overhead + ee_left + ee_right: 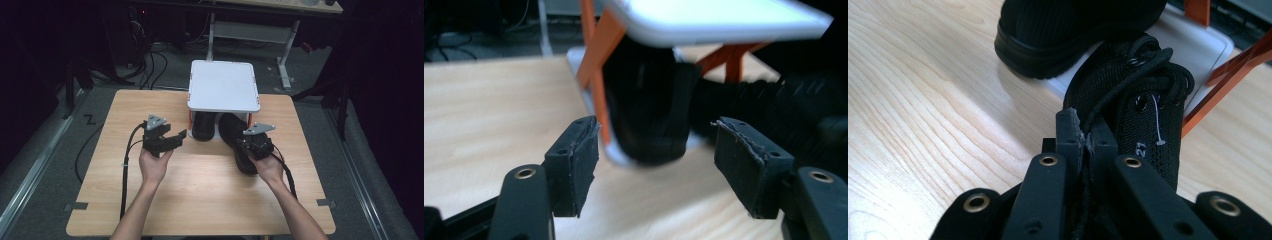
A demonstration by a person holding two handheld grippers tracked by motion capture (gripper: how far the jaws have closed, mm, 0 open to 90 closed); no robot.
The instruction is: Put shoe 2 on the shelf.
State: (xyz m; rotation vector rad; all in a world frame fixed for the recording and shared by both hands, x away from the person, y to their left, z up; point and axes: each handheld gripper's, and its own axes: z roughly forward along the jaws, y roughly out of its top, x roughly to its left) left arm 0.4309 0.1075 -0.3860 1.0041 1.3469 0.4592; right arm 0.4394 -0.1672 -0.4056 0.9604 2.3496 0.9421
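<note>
While its jaws pinch tight on the thin collar of a black shoe (1143, 120), the right gripper (1087, 131) holds that shoe by its heel end near the table's (100, 150) right half, toe pointing toward the far edge and the white rack (223, 85). The grip on the fabric rim, rather than the bulky sole, looks chosen because the jaws meet almost completely there and can steer the shoe by its opening. Laces and eyelets lie just beyond the pads, and a small white tag thread hangs at the shoe's side.

Across from it, the left gripper (167, 139) hangs above the wood with its jaws spread wide and nothing between them; its pads (576, 155) frame a second black shoe (649, 115) without touching it. That shoe already sits under the rack's upper shelf, on the lower tray between orange struts (596, 60), near the middle of the table's far edge. The left hand seems to wait clear of the entrance so the way in stays free.

Judging from the layout, the held shoe is to slide in beside its partner, and the toe must pass the orange strut on that side without catching.
</note>
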